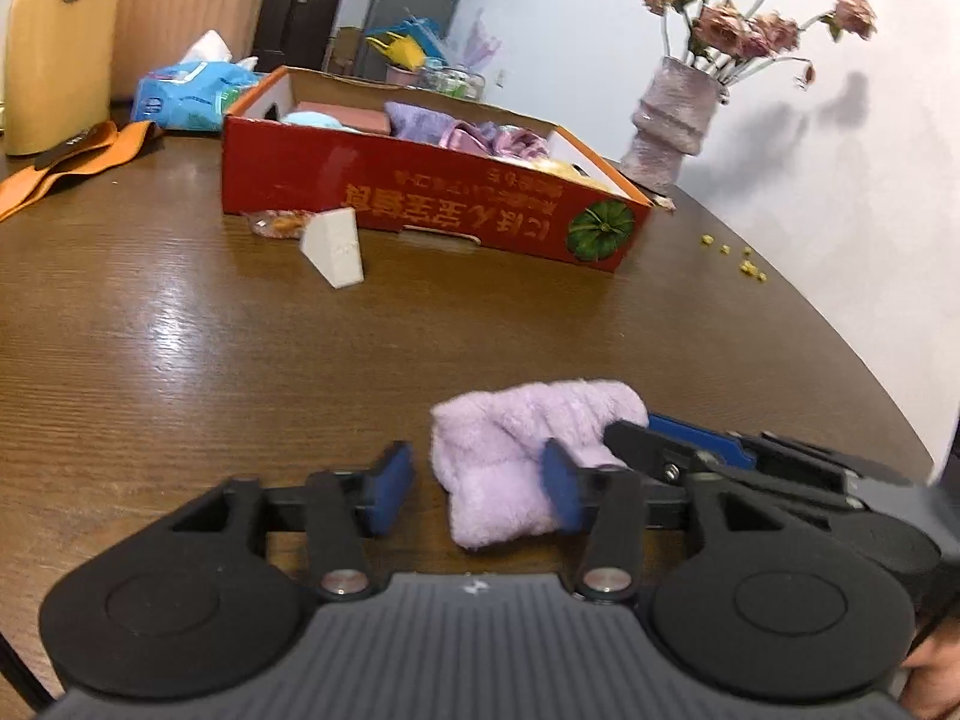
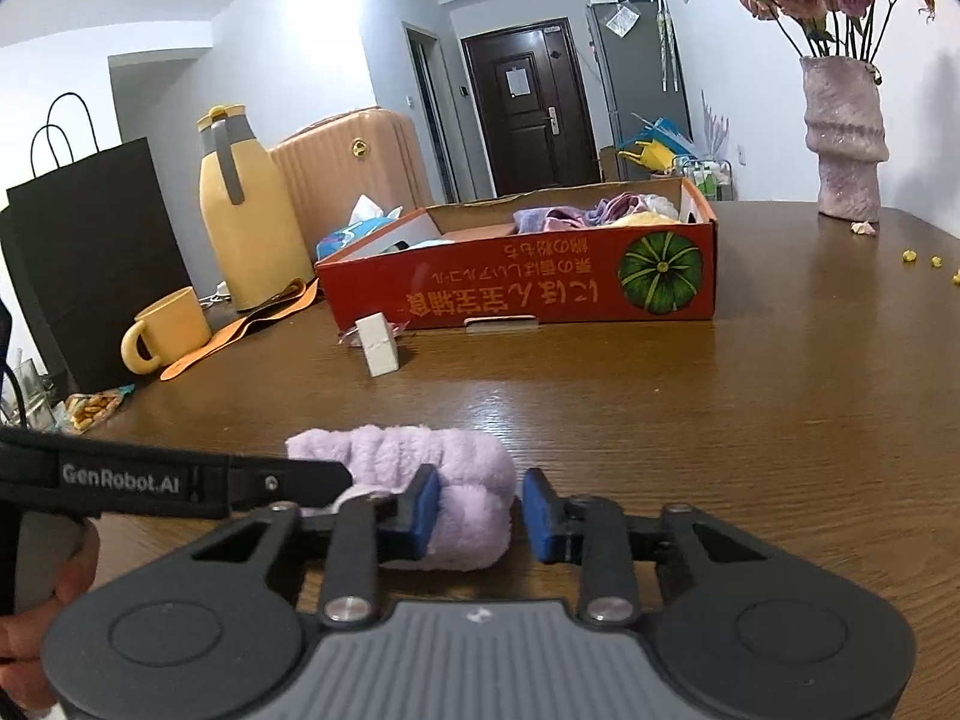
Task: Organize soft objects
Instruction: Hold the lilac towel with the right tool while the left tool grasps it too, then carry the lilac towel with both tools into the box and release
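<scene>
— On the wooden table, near edge: lavender fleece roll, lying flat, well short of the red box where other soft things already sit.

— And relative to the left gripper?

— Between its blue pads, but off-centre: crowding the right-hand pad, clear gap on the left-hand side. Jaws spread wide, holding nothing. In that view, long axis running roughly away from the camera, toward the box, slightly slanted.

— Same story for the right gripper?

— Mirror of it. Roll bunched against the left-hand pad, overlapping it, with bare wood before the right-hand pad. Jaws also parted, gripping nothing yet. Here the long axis lying more crosswise, left to right.

— So both equally near?

— Practically, yes; converging from opposite sides, with the other tool's finger reaching onto the fleece in each view. Hard to say which is actually touching.

— Likely next?

— Probably closing one pair across the short width, then carrying toward the box, straight ahead and well apart. Soft pile likely to squash and slip if pinched only at the edge.
</scene>
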`<state>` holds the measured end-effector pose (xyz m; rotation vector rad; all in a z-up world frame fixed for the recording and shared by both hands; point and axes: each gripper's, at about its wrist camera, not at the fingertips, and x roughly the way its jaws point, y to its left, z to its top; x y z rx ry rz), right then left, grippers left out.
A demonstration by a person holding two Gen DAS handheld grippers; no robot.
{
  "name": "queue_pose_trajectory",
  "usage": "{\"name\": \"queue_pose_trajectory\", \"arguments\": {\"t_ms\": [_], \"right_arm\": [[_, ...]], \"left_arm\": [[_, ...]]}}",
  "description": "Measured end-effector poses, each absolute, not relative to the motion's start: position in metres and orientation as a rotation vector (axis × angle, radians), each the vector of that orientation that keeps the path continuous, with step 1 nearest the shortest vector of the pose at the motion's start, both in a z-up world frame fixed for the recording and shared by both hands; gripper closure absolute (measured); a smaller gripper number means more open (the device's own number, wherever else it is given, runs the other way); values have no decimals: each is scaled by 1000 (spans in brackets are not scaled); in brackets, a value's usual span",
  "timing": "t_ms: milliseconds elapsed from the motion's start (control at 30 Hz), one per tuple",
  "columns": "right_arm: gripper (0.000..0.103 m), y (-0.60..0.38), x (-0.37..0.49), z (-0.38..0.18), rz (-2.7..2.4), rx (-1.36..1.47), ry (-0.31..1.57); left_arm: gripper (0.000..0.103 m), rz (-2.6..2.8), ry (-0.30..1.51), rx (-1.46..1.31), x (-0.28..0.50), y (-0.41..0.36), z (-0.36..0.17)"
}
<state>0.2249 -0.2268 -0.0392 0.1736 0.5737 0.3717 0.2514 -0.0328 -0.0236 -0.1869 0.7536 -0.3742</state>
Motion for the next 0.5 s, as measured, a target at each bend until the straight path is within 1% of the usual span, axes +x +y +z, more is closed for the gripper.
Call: {"name": "queue_pose_trajectory", "arguments": {"t_ms": [33, 100, 200, 267, 367, 500], "right_arm": [[81, -226, 225, -39, 377, 179, 578], [82, -225, 226, -39, 376, 181, 583], [85, -226, 228, -37, 373, 197, 592], [87, -226, 228, -34, 373, 214, 586], [87, -226, 231, -18, 377, 229, 527], [88, -226, 277, 26, 403, 253, 425]], "left_arm": [[72, -383, 747, -193, 250, -33, -24], [78, -386, 734, -185, 249, -33, -24], [83, -400, 727, -206, 251, -29, -25], [85, -406, 705, -215, 251, -26, -21], [85, -430, 631, -225, 258, -21, -2], [85, -467, 516, -241, 302, -5, 41]]}}
